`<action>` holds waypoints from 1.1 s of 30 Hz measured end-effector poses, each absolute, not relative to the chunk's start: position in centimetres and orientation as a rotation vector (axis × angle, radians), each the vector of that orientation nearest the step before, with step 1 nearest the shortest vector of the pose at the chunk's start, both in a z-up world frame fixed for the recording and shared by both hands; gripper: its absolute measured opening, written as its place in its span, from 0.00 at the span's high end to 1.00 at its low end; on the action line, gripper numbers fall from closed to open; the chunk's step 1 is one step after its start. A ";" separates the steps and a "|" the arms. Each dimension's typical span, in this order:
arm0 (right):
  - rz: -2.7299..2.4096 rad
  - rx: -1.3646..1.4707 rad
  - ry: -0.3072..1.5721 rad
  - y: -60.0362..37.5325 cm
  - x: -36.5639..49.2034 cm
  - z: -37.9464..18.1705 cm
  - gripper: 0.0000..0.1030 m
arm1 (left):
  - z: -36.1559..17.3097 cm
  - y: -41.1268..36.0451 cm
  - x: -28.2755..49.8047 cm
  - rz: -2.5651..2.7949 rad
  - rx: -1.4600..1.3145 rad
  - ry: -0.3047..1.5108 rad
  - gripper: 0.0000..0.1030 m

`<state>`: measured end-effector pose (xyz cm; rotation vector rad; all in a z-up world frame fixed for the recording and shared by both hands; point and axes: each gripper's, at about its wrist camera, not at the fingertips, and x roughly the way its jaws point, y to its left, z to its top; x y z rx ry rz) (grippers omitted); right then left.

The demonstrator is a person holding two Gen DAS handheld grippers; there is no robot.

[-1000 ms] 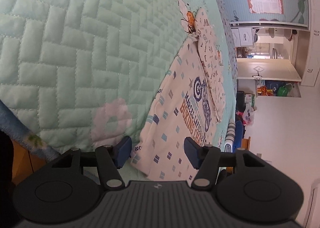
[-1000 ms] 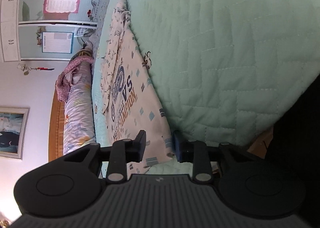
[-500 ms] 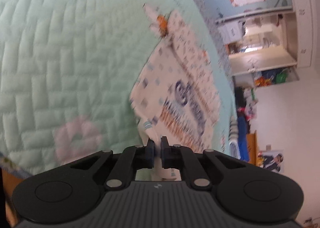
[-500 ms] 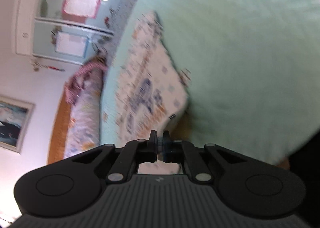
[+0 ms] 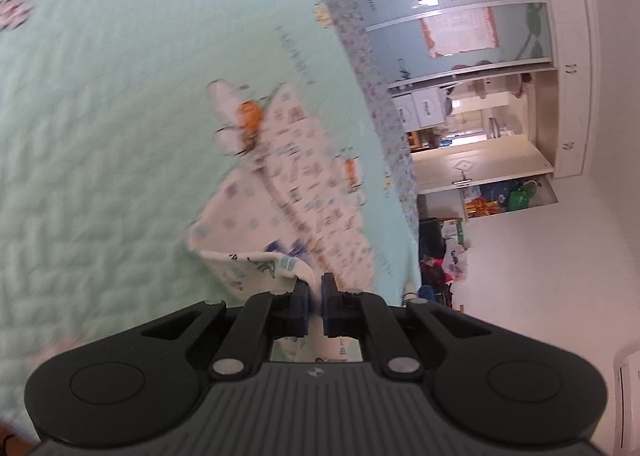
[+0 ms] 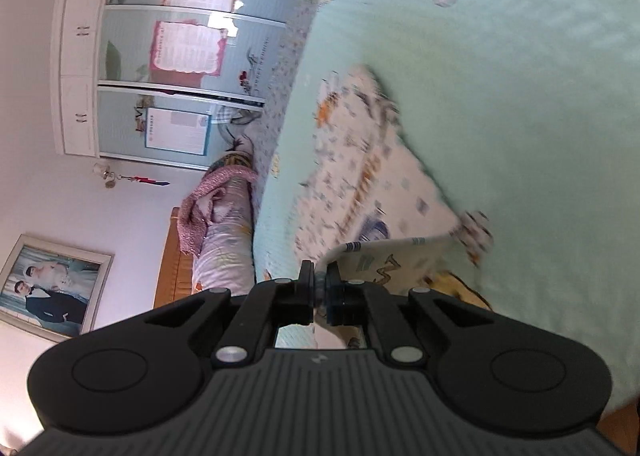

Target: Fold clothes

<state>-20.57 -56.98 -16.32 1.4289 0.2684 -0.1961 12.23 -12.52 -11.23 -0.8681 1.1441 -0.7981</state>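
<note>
One printed shirt (image 5: 288, 192) on quilt (image 5: 100, 116). Left gripper (image 5: 314, 293) and right gripper (image 6: 320, 283) each clamp its lifted hem; bare quilt surrounds it.

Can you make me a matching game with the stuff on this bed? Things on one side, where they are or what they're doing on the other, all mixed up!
Things:
1. patterned shirt
2. left hand-held gripper
3. pink blanket
4. mint green quilt

Clues:
A. draped over the rolled bedding by the headboard
B. shut on the shirt's hem
C. spread over the bed under the shirt
D. near edge lifted, far part lying flat

Pairs: 1-D, 2-B, 3-A, 4-C
</note>
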 end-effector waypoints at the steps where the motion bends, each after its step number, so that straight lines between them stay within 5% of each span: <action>1: -0.193 1.423 0.265 -57.3 -20.2 -16.0 0.94 | -10.7 -13.1 12.7 -0.805 -0.863 1.138 0.96; 13: -0.226 1.423 0.258 -63.6 -11.1 -15.0 0.95 | -9.2 -22.0 21.9 -0.804 -0.821 1.131 0.95; 33: -0.343 1.488 0.302 -74.2 3.5 -21.3 0.94 | -15.4 -31.4 36.0 -0.733 -0.730 1.198 0.95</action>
